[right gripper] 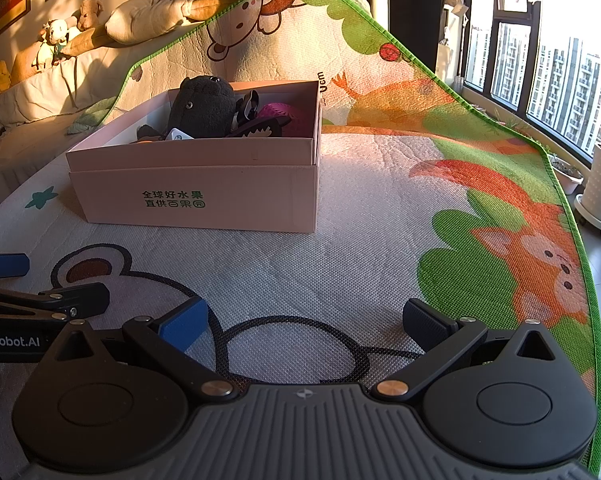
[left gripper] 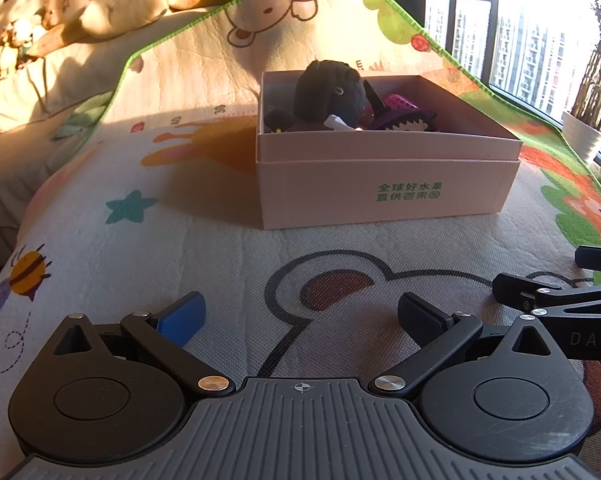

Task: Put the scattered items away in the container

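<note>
Box [left gripper: 388, 192]: pale cardboard with green print, standing on the mat [left gripper: 220, 264] ahead of both claws; placed centrally, apparently so either hand can reach it.
Contents: dark plush [left gripper: 328, 92] standing tallest, a purple toy [left gripper: 404, 118] and a pink item [right gripper: 274, 114] beside it, all inside the walls.
Loose items: none visible on the mat in either view; judged, the tidying is finished or nearly so.
Left claw [left gripper: 300, 316]: fingers spread apart, nothing between them, low over the mat and well short of the box.
Right claw [right gripper: 302, 320]: fingers likewise apart and empty, just beside the left claw; probably a resting pose.
Cable [right gripper: 292, 344]: black loop on the mat near the right claw.
Background: sofa [right gripper: 40, 112] with soft toys; windows [right gripper: 560, 80] at right.
</note>
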Demonstrator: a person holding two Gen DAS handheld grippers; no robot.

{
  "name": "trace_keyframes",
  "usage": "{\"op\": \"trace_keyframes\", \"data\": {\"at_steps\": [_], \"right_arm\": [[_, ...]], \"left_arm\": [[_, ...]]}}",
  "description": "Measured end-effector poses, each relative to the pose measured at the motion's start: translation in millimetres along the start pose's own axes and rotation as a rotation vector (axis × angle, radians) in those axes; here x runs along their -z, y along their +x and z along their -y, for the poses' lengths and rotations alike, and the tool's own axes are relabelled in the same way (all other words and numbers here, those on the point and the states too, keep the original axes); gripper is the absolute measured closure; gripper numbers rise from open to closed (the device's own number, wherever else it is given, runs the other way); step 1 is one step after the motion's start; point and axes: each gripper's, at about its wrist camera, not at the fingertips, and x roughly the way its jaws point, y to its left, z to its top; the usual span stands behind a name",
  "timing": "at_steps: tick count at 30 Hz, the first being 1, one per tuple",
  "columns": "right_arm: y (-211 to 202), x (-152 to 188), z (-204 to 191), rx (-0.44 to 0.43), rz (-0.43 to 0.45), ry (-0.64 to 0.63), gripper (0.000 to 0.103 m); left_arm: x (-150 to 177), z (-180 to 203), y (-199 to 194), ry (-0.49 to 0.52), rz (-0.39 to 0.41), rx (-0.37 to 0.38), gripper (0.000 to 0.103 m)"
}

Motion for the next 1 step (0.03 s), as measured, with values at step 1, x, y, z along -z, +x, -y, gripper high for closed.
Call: {"op": "trace_keyframes", "data": {"at_steps": [1], "right_arm": [[0.0, 0.0, 0.0, 0.000, 0.000, 0.000, 0.000]], "left_arm": [[-0.1, -0.2, 0.0, -0.002, -0.001, 0.002, 0.000]]}}
